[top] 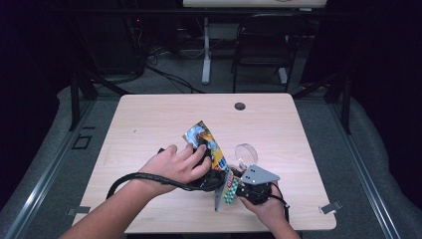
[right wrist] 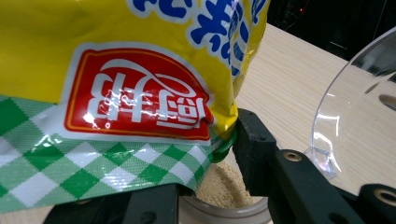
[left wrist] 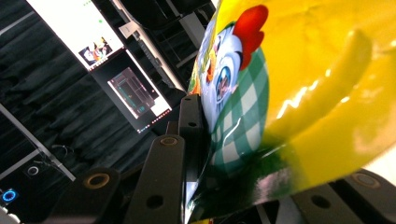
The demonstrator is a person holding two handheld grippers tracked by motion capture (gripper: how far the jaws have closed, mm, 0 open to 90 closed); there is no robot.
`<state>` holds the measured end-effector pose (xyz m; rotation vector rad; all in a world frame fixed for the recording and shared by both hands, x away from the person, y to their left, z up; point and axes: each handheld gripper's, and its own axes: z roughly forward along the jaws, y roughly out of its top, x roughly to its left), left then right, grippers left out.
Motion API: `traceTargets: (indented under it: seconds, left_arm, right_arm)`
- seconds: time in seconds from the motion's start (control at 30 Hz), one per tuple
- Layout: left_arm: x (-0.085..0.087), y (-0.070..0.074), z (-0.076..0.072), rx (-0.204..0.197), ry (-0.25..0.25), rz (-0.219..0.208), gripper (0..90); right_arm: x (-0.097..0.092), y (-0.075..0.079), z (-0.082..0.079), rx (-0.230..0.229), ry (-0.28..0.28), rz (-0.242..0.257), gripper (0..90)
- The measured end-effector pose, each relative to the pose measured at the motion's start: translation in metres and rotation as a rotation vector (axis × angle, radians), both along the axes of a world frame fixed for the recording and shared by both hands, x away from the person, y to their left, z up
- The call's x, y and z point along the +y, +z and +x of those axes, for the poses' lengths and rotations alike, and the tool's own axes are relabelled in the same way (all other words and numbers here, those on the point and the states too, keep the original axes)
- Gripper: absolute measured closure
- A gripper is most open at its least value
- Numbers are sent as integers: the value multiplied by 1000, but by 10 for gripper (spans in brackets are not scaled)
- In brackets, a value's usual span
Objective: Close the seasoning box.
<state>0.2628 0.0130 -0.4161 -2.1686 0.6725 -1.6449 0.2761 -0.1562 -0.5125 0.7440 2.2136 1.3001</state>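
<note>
Both hands are working at the near edge of the wooden table (top: 149,119); a yellow packet (top: 211,149) with green checks is hanging tilted between the two tongs, above a clear round tub (right wrist: 224,205) of pale grains; the left gripper (top: 211,177) is clamping one end of the packet; the right gripper (top: 241,189) is pinching the checked end; a clear lid (top: 246,152) is lying just beside them.

Both forearms are bare; each hand-held gripper (top: 249,186) is black with brass-ringed screw holes, a black cable, one grey three-cornered plate
</note>
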Motion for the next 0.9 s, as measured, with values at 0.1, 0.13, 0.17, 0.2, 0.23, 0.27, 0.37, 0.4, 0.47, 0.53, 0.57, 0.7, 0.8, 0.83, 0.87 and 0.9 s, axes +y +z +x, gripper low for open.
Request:
traceTargets:
  seconds: [0.1,0.13,0.17,0.2,0.23,0.27,0.37,0.4,0.47,0.53,0.57,0.7,0.8,0.83,0.87,0.9]
  left_arm:
    - [0,0,0,6,8,3,790]
    - [0,0,0,6,8,2,790]
    - [0,0,0,10,6,-7,790]
    - [1,0,1,14,7,-14,790]
    - [1,0,0,12,14,-5,790]
    - [1,0,0,18,20,-9,790]
    - [4,-2,1,28,26,-24,792]
    - [4,-2,1,25,24,-29,793]
    - [6,-3,1,37,31,-35,794]
    - [7,-3,1,39,31,-39,795]
    - [7,-3,1,42,34,-41,796]
    - [8,-3,1,40,35,-42,798]
    - [9,-4,2,47,41,-50,798]
    - [9,-4,2,48,41,-54,798]
    - [9,-4,2,51,43,-58,798]
    - [10,-5,2,58,48,-69,798]
  right_arm:
    - [0,0,0,-1,-1,0,705]
    - [0,0,0,-1,-1,0,705]
    - [0,0,0,-2,-1,0,705]
    - [0,0,0,-2,-1,0,705]
    - [0,0,0,-2,-1,-1,705]
    - [0,0,0,-1,-1,-1,705]
    - [1,0,1,0,-2,-4,705]
    - [1,0,1,0,-5,-9,705]
    - [1,0,1,-2,-6,-9,706]
    - [1,0,1,-3,-8,-10,706]
    - [2,0,1,-3,-8,-9,706]
    - [2,0,0,-5,-11,-15,706]
    - [2,1,0,-7,-12,-18,706]
    - [2,1,0,-7,-12,-19,707]
    - [2,1,0,-6,-12,-20,707]
    - [2,1,0,-7,-13,-21,707]
